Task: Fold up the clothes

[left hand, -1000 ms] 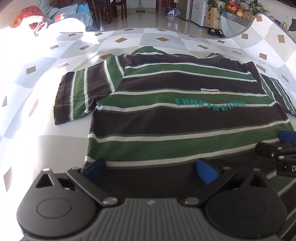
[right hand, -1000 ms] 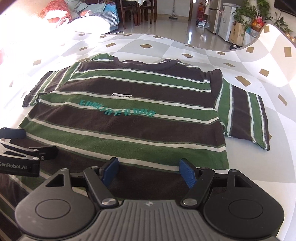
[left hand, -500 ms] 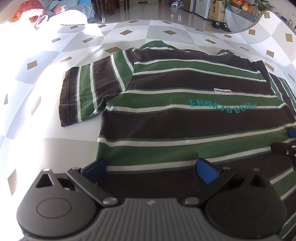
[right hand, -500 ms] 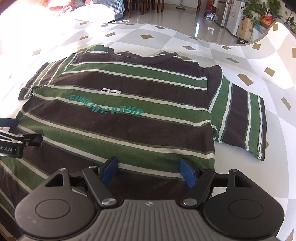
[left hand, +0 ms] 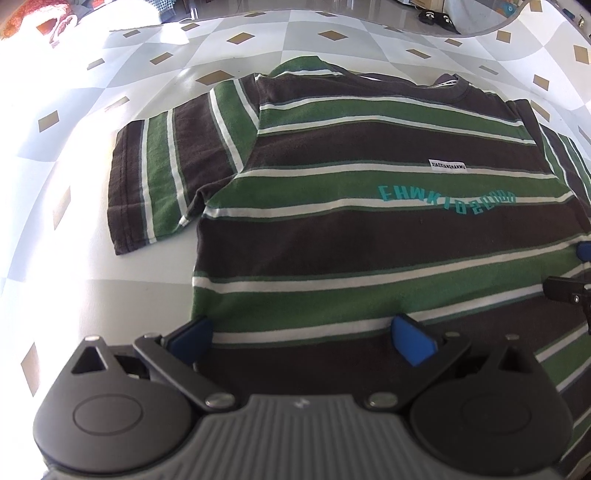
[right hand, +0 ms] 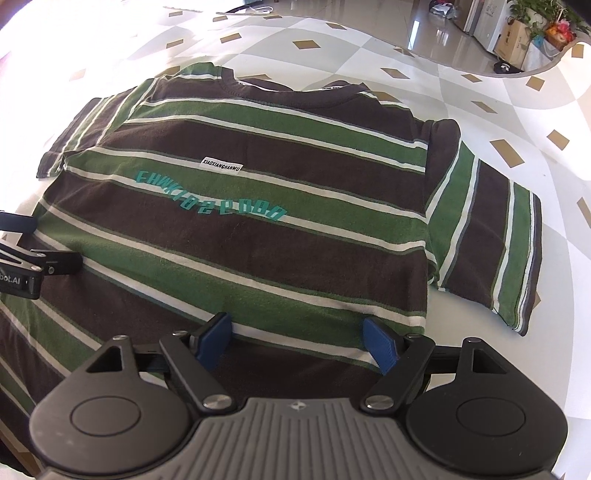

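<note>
A brown, green and white striped T-shirt [left hand: 351, 236] lies flat, front up, on the patterned tablecloth, collar far from me, teal lettering across the chest; it also shows in the right wrist view [right hand: 258, 229]. My left gripper [left hand: 301, 341] is open, low over the shirt's lower left part near the side hem. My right gripper [right hand: 299, 341] is open, low over the lower right part. Each gripper's blue pads straddle bare fabric. The left gripper shows at the left edge of the right wrist view [right hand: 33, 266], the right gripper at the right edge of the left wrist view [left hand: 570, 290].
The tablecloth [left hand: 110, 74] is white and grey with tan diamonds. The left sleeve [left hand: 162, 181] and right sleeve [right hand: 491, 243] lie spread out. Beyond the table's far edge is floor with a cardboard box and plants [right hand: 524, 33].
Both grippers have moved forward and lower over the shirt, so the shirt looms larger. Both stay open. The shirt has not moved.
</note>
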